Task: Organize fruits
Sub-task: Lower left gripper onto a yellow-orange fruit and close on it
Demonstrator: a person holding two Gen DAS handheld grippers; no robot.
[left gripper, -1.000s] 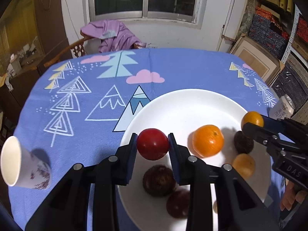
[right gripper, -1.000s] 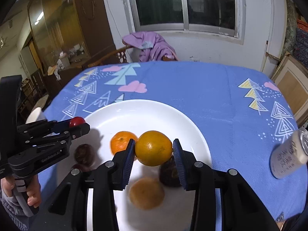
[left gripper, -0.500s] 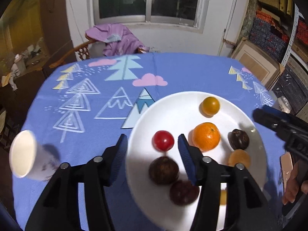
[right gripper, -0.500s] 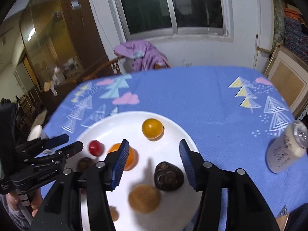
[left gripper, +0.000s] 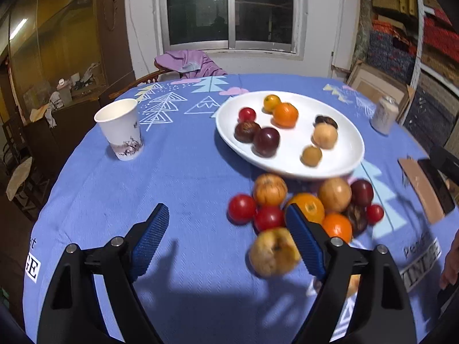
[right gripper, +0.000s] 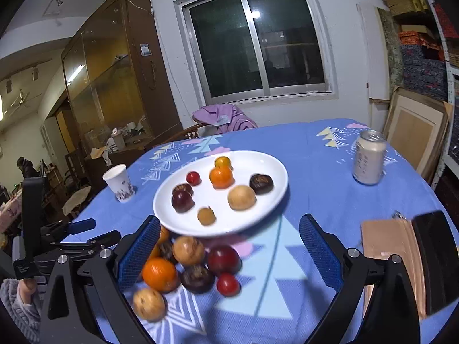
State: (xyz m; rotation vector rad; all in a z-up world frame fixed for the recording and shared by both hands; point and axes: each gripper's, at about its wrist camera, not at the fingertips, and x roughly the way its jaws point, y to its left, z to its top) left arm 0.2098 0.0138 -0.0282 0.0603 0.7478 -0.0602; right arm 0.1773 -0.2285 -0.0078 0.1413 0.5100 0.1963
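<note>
I count eight fruits on the white plate (left gripper: 347, 154), centre frame, and a blurred heap of loose fruit (left gripper: 304, 212) below it. Left gripper (left gripper: 226, 240) and right gripper (right gripper: 229, 255) are both opening, nothing clamped. Tablecloth lettering is unreadable.

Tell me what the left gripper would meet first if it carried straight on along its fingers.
Probably bare tablecloth: the left gripper is opening on nothing, and the loose fruit pile lies beside its right finger. Depth is uncertain.
</note>
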